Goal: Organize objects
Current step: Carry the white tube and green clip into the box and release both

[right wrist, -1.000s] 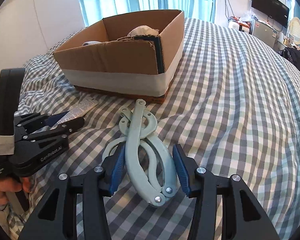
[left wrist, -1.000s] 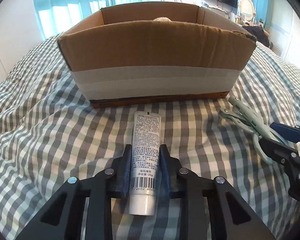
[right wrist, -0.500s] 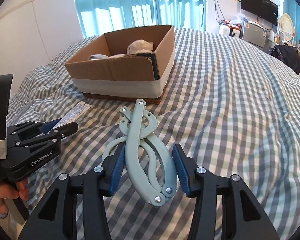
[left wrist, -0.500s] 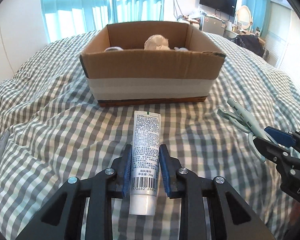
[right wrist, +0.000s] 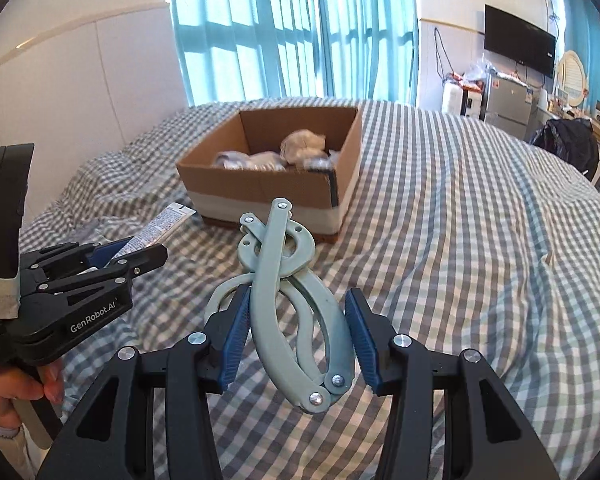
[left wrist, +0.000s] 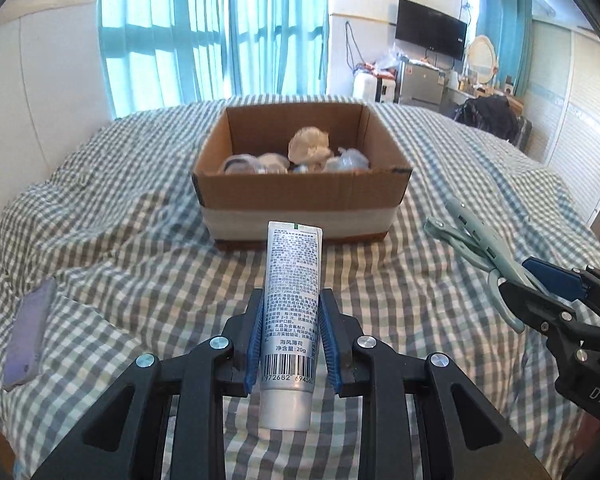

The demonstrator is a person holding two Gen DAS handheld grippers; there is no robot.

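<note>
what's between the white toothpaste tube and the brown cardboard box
Only bare grey checked bedspread, seen in the left wrist view, between the white toothpaste tube and the brown cardboard box.

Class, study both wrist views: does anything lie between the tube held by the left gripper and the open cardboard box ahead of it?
Nothing visible does. The left gripper grips the tube, and only checked bedding lies before the cardboard box, whose top is open.
</note>
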